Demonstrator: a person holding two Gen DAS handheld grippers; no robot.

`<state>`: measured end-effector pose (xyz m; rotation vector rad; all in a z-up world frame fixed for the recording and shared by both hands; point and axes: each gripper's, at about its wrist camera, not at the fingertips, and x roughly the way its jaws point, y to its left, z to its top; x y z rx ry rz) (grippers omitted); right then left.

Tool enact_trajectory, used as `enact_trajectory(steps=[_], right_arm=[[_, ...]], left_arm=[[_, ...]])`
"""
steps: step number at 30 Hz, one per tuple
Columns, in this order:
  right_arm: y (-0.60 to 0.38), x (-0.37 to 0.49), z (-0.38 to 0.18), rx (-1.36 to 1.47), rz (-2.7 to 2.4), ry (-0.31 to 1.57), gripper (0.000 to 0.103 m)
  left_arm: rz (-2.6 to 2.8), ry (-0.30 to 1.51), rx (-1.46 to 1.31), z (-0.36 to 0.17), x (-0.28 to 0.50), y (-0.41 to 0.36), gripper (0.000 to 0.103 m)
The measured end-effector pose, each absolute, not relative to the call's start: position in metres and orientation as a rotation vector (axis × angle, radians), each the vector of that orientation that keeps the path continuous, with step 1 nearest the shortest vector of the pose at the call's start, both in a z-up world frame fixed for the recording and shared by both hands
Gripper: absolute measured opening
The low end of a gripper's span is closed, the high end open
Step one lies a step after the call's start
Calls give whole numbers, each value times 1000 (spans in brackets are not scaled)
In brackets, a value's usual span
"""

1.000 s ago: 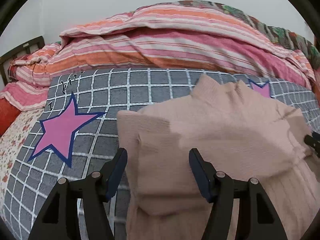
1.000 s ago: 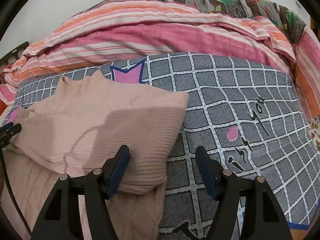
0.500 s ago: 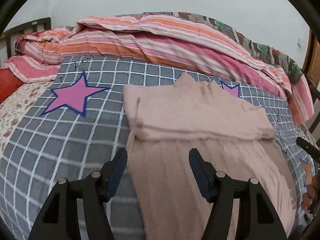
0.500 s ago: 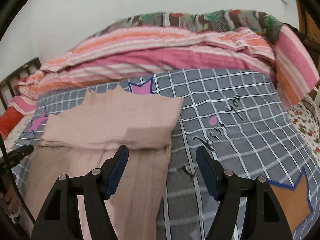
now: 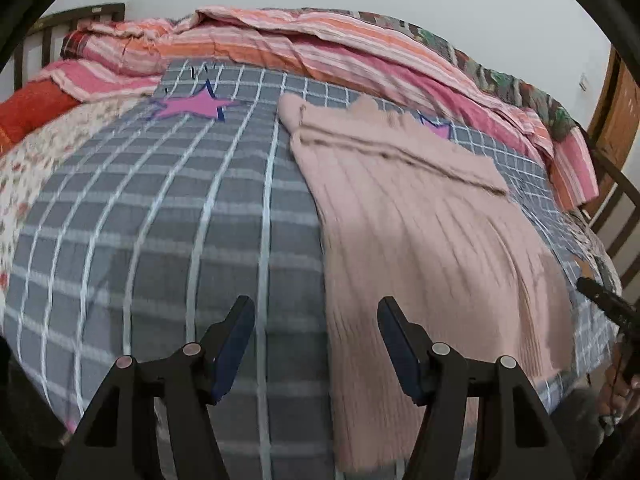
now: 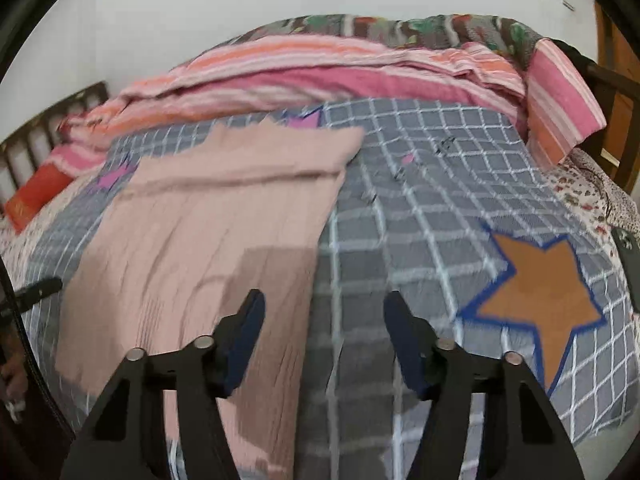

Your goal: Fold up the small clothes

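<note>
Pink sweater [image 5: 432,232] lies flat on the bed [image 5: 180,220], sleeves folded across; I've pulled both claws, left [image 5: 316,344] and right [image 6: 324,340], back toward its hem, open and empty, for the next fold.

Soft even light, motion blur, heavy fisheye edges
</note>
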<state>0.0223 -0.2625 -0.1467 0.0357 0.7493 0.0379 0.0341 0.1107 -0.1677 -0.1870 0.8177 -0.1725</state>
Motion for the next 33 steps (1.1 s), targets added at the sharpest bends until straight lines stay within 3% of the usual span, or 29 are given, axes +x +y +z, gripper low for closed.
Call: enact_trajectory(steps=[3,7,11,14,15,16,17,18,27,30,33], right_arm=[[-258,3,-162,49,75,754,57],[-254,-8,-185,71,99,795,47],[-256,-10,-195,116,109,812,46],[-254,-6,-200,137,111,821,45],[-252,-5,-201,141,112,820,41],[-251,-4,-201,146,124,821,30],[-250,-3,-202,150,141,825,21],[-248,-2,-202,152,164,830,5],[-271,-17,-185,173,125,778,5],[-266,-13,-190,174,135,808,10],[-264,-13,-195,185,152,822,23]], left_arm=[[-201,829,-200,-177,18,104,60],[-222,832,-196,-186,6,92,56],[-220,843,-290,-197,7,94,52],[-214,843,-316,-198,11,93,37],[-205,844,-331,-199,13,93,26],[-209,847,-348,-200,15,93,9],[-217,855,-350,-200,17,93,7],[-209,844,-346,-198,16,94,7],[-226,804,-351,-189,8,120,7],[-255,830,-380,-193,9,118,9],[-282,858,-379,-199,8,116,13]])
